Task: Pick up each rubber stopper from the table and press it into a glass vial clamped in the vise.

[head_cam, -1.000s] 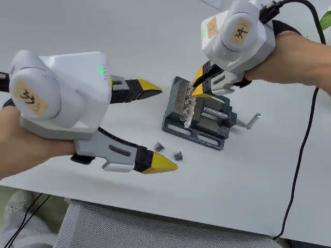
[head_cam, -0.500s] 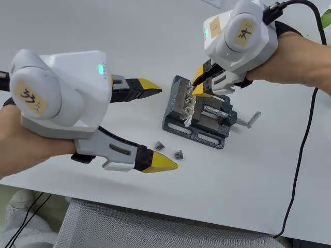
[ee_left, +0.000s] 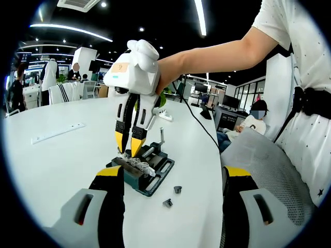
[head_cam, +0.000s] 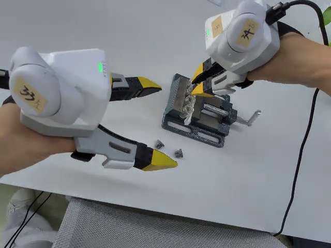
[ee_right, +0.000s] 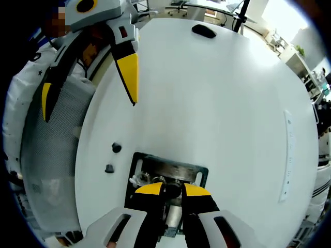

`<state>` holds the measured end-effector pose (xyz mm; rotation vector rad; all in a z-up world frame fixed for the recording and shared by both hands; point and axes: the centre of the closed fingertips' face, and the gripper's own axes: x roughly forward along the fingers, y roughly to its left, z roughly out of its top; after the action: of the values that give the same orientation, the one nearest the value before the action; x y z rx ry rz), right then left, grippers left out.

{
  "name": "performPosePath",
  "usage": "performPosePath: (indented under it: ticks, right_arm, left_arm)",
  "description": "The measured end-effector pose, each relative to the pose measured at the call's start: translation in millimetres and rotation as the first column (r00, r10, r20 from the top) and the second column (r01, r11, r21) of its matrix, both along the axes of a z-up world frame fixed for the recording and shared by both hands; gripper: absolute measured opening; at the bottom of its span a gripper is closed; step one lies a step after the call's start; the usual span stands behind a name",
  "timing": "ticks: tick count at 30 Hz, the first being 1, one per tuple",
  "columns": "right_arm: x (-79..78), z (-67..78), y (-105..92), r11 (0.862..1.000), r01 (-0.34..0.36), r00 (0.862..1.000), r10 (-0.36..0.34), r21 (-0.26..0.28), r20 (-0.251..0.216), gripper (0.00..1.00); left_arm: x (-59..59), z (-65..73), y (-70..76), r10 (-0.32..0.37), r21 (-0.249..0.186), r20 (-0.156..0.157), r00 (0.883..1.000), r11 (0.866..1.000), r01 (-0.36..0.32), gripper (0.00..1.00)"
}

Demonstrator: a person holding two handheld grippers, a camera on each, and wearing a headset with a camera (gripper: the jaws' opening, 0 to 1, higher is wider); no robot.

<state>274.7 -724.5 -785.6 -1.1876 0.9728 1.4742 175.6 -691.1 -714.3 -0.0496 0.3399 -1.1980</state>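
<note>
Vise (head_cam: pixel 207 135): blue-grey metal, on the white table (head_cam: pixel 258 170), clamping clear glass vials (head_cam: pixel 189 106).
Stoppers (head_cam: pixel 159 146): two, dark grey rubber, just beside the vise.
Left gripper (head_cam: pixel 161 126): spread wide, empty, near the stoppers.
Right gripper (head_cam: pixel 195 87): narrow, tips at the vials; contents unclear.
Risk: off-centre pressing could tip a stopper or crack glass.

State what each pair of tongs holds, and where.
Left tongs: open, nothing held. Right tongs: nearly shut over the vials; cannot tell if anything is pinched.

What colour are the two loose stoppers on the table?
Dark grey, both stoppers; the head view shows them best.
</note>
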Motion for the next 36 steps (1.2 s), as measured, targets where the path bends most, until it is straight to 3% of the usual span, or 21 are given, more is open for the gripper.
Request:
performPosePath:
  ticks: [6,13,19,31,36]
  right_arm:
    - [0.8,14.2,1.0,0.998,0.029,0.999,-0.030,0.052,0.013,0.10]
    - [7.7,22.8,-4.9,0.992,0.063,0.996,-0.069,0.111,0.055,0.02]
    - [3.8,22.7,-8.5,0.985,0.105,0.991,-0.114,0.140,0.063,0.00]
    - [2.8,9.9,-9.2,0.983,0.111,0.989,-0.124,0.144,0.082,0.00]
    - [1.5,9.1,-9.1,0.982,0.120,0.989,-0.131,0.144,0.069,0.00]
  left_arm:
    - [0.8,0.1,1.2,0.005,0.004,-0.001,1.000,1.000,-0.005,0.76]
    - [0.4,0.4,1.7,-0.001,0.012,0.001,1.000,1.000,0.000,0.76]
    - [-0.9,1.5,1.6,-0.005,0.016,0.003,1.000,1.000,0.005,0.76]
    - [-2.5,2.7,-1.6,-0.018,0.020,-0.001,1.000,1.000,0.018,0.76]
    - [-1.3,2.9,-1.6,-0.017,0.020,-0.002,1.000,1.000,0.017,0.76]
